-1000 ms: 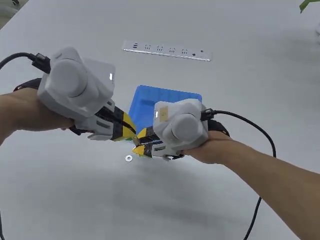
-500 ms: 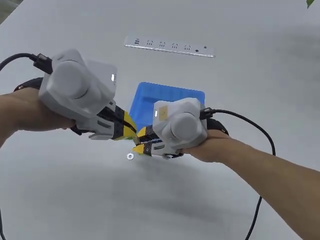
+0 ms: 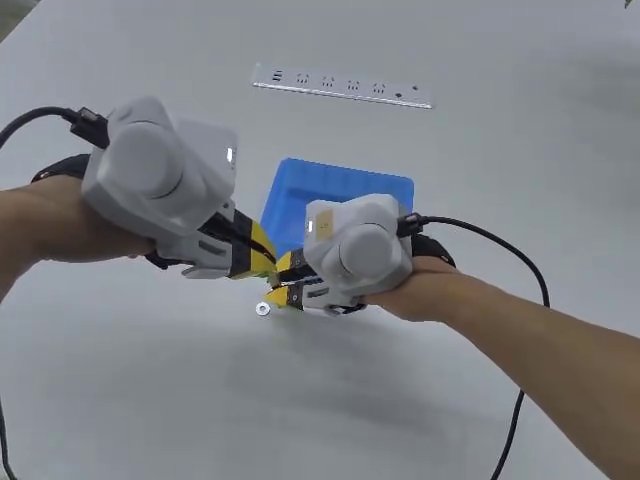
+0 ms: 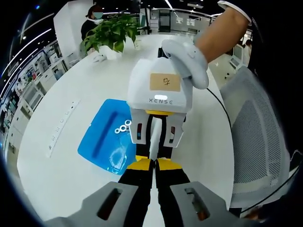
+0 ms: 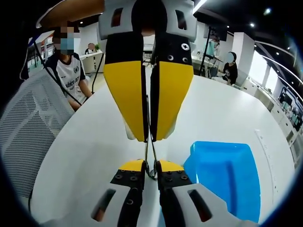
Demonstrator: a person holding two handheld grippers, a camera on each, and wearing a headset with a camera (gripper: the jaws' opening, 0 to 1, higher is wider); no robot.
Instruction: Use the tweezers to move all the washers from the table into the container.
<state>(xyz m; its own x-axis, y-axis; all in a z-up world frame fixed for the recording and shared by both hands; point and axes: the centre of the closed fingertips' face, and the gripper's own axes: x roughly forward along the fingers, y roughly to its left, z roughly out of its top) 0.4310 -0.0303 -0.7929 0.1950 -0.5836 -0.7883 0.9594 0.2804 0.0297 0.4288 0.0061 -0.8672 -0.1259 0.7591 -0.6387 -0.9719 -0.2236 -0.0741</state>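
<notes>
Table: smooth, matt, off-white. Container: glossy blue plastic. Washers: bright metal. Tweezers: thin, shiny bare metal. Left gripper and right gripper shells: matt light-grey plastic; pads matt yellow. Cable: black, rubbery. Chair back: grey woven mesh.

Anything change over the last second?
Nothing visible; only the camera shifted. Left gripper and right gripper stay tip to tip, both shut on the tweezers. One washer lies on the table just below them.
</notes>
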